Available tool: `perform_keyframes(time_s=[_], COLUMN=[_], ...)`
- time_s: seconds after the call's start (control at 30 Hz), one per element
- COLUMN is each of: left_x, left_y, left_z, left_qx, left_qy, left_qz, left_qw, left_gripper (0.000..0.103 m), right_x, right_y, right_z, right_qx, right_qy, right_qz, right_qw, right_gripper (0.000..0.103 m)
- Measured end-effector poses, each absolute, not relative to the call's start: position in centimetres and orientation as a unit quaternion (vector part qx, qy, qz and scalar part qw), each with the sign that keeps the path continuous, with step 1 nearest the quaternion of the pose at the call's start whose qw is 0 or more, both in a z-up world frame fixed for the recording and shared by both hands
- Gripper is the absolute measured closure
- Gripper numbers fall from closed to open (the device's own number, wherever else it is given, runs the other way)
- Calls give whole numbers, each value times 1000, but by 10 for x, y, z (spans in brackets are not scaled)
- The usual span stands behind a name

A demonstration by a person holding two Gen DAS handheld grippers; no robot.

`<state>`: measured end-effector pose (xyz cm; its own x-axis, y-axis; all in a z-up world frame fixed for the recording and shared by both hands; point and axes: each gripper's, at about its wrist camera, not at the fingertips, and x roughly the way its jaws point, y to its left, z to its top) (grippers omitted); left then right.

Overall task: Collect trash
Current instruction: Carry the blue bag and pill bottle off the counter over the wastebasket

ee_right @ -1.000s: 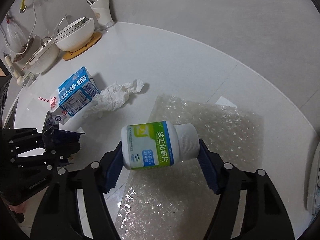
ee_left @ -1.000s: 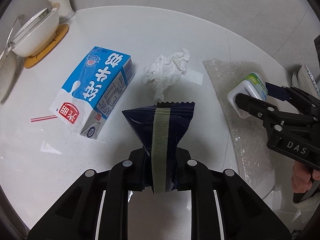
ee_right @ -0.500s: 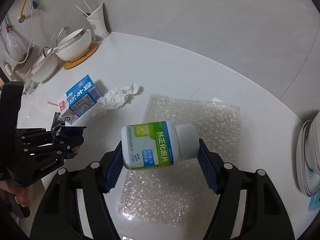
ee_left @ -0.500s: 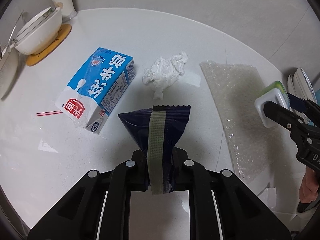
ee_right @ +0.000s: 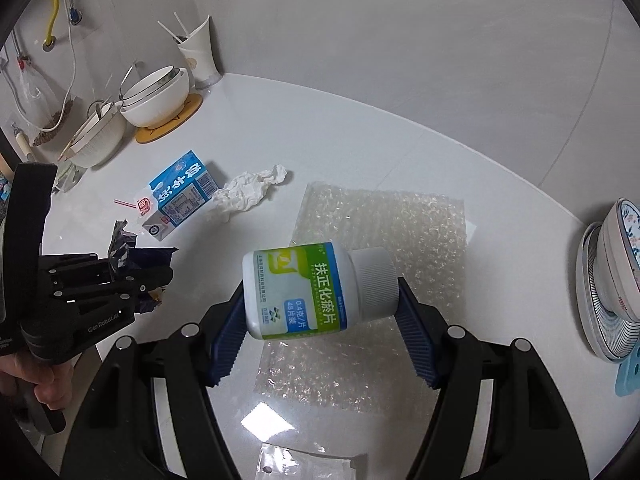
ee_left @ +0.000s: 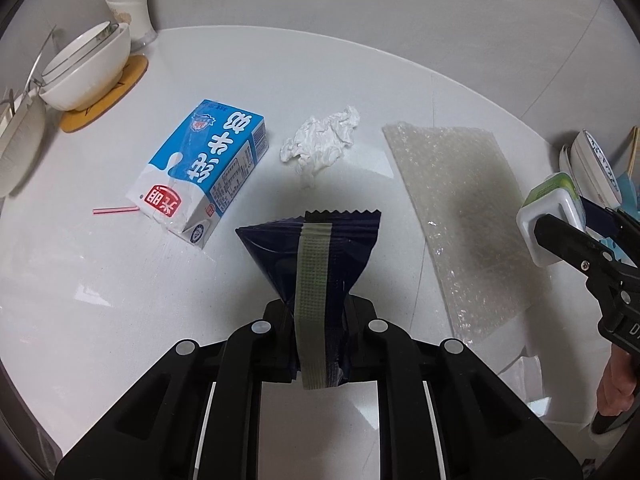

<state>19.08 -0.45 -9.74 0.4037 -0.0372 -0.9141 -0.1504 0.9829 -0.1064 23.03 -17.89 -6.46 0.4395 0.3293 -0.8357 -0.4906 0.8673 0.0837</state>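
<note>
1. Navy-blue foil, a snack wrapper [ee_left: 316,256] with a pale green seam strip, stood pinched at its lower end in the left gripper [ee_left: 316,320], whose jaws were clenched tight on it; the wrapper's serrated top edge fanned out toward 12 o'clock, above the white table [ee_left: 100,300].
2. Over in the right wrist view, the right gripper [ee_right: 320,304] was clamped on a white pill bottle [ee_right: 312,292], blue finger pads [ee_right: 226,340] pressing its base on one side and its ribbed cap on the other, so the bottle lay sideways, lifted off the table.
3. Below the bottle lay a sheet of bubble wrap [ee_right: 400,224], flat on the tabletop; from the left wrist view it sat at about 2 o'clock.
4. At 10 o'clock from the left gripper, a blue-and-white milk carton [ee_left: 200,168] lay on its side, with a thin red-striped straw [ee_left: 114,210] just beside its lower left corner.
5. Near the carton, at 12 o'clock, rested a crumpled white tissue [ee_left: 320,144], apart from the bubble wrap.
6. Far off at 10 o'clock, stacked white bowls [ee_left: 88,68] sat on a yellow coaster [ee_left: 128,84], a white cup [ee_left: 132,12] behind them.
7. At 3 o'clock in the right wrist view, patterned dishes [ee_right: 612,280] stood stacked at the table's edge.
</note>
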Motion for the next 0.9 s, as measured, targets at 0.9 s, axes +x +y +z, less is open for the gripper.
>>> perform_keyframes(time_s=[0.9], left_x=[113], left_y=[-19], left_z=[-65], left_qx=[-75], left_qy=[533], left_qz=[16], left_qw=[843], left_gripper=[90], right_x=[147], right_y=[-193], right_z=[-39], right_qx=[-68], right_qy=[455], right_qz=[230], right_qw=[857], right_gripper=[37])
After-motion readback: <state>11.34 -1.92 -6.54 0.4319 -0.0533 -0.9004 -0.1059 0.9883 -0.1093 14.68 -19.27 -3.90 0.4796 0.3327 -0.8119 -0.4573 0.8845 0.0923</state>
